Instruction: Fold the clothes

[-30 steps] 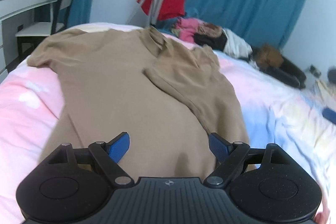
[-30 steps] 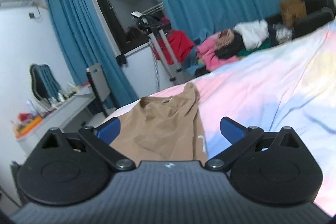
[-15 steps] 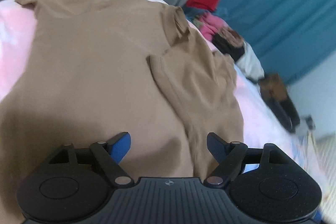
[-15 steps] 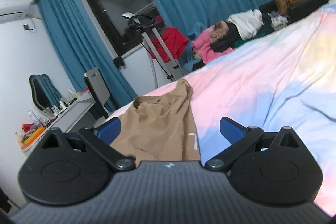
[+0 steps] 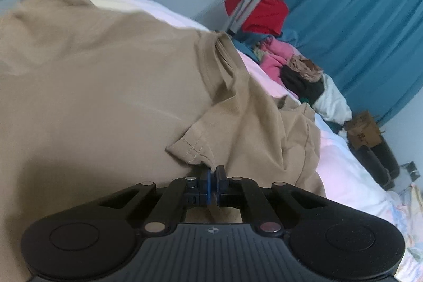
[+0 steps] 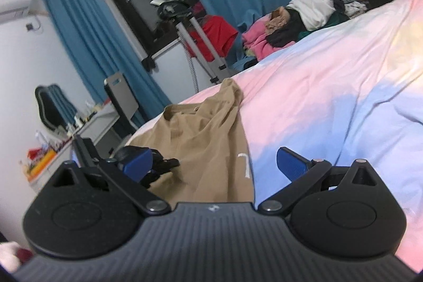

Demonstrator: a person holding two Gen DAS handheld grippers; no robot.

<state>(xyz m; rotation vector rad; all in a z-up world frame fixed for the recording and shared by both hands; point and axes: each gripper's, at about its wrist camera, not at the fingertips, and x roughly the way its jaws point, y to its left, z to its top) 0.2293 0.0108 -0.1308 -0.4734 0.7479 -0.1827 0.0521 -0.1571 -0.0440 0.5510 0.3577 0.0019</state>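
A tan T-shirt (image 5: 105, 86) lies spread on the bed, its right side folded over onto the body. My left gripper (image 5: 213, 176) is shut on the hem of the folded-over sleeve (image 5: 193, 147), low against the cloth. My right gripper (image 6: 214, 163) is open and empty, hovering above the shirt's right edge (image 6: 206, 139). The left gripper's black body (image 6: 148, 163) shows behind the right gripper's left fingertip. A small white label (image 6: 244, 165) shows on the shirt.
The bed has a pink, blue and white sheet (image 6: 330, 86). A heap of clothes (image 5: 296, 70) lies at the far edge. A garment steamer stand with a red garment (image 6: 208, 38), blue curtains (image 5: 357, 7), a chair (image 6: 121, 94) and a cluttered desk (image 6: 53, 149) stand beyond.
My left gripper has dropped down onto the shirt and closed on the folded sleeve's hem; it was open before. My right gripper has stayed open and shifted slightly.
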